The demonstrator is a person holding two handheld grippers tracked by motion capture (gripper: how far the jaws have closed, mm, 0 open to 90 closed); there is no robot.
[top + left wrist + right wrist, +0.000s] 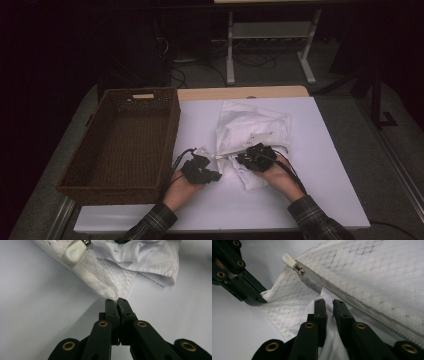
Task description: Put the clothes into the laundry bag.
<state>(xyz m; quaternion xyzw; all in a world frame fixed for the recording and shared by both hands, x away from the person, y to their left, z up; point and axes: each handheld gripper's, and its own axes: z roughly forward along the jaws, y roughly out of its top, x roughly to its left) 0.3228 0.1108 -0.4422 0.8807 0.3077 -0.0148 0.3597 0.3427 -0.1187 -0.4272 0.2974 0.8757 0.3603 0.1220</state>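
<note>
Left gripper view: the left gripper (pixel 117 300), jaws clamped on a corner of the white mesh bag (pixel 100 277), pulls toward 6 o'clock; the right gripper (pixel 329 302), jaws narrow, pinches white cloth (pixel 332 345) beneath the zipper pull (pixel 288 260), right of the wicker basket (pixel 125 145). Hard tugging could slip the thin corner free.

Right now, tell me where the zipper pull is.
In the left gripper view the zipper pull sits top left on the mesh bag, above the left gripper, whose jaws pinch the bag's corner.
</note>
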